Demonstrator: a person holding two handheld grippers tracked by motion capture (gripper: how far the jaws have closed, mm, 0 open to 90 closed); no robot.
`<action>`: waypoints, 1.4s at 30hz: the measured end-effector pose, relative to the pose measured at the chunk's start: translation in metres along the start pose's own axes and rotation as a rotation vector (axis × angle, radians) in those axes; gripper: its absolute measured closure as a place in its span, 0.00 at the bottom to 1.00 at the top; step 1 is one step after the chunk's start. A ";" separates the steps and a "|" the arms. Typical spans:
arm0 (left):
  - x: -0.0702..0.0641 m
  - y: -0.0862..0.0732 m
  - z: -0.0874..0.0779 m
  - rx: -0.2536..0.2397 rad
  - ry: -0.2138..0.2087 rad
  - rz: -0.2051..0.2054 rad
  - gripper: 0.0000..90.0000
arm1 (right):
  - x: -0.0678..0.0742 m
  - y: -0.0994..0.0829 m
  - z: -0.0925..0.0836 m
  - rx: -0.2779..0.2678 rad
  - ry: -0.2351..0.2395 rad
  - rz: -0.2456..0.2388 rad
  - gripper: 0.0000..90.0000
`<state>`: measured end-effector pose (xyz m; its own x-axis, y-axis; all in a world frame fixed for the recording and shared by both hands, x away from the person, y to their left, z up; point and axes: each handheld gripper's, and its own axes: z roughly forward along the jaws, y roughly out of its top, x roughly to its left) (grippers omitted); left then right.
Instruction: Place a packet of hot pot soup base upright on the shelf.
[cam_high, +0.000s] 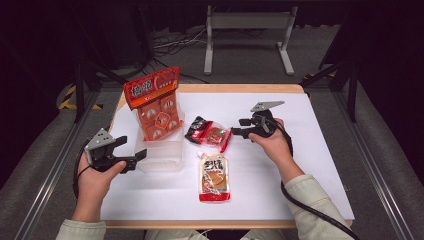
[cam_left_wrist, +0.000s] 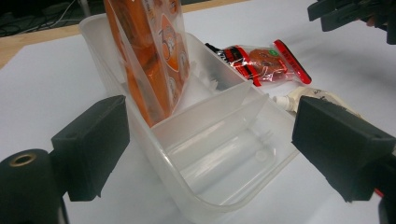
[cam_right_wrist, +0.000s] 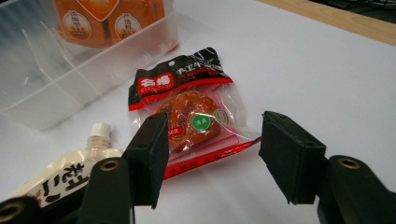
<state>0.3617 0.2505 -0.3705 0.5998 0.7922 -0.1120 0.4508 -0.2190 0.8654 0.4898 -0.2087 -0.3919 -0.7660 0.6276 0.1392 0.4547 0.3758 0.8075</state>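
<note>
Judging by the layout, packing the bin (cam_high: 159, 159) is under way: the orange bag (cam_high: 156, 102) already stands in its far compartment. The right gripper (cam_right_wrist: 212, 154), fingers wide, hovers by the red packet (cam_right_wrist: 194, 119) on the desk (cam_high: 310, 150); next it should descend and pinch. The left gripper (cam_left_wrist: 210, 144), fingers wide, straddles the bin's near end.

Lab, metal rig frame (cam_high: 80, 95), floor cables (cam_high: 170, 42)
</note>
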 end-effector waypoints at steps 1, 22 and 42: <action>0.000 0.000 0.000 0.000 0.000 0.000 0.13 | 0.000 0.000 0.000 0.000 0.000 0.000 0.48; -0.002 -0.004 0.004 0.033 0.030 0.027 0.14 | -0.021 -0.006 0.041 0.098 -0.079 0.037 0.64; -0.001 -0.010 -0.004 0.041 0.063 0.023 0.15 | -0.027 -0.007 0.054 0.174 -0.060 0.089 0.87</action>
<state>0.3541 0.2535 -0.3771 0.5677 0.8210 -0.0602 0.4650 -0.2594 0.8465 0.5315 -0.1916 -0.4321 -0.6932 0.7013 0.1664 0.5949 0.4264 0.6814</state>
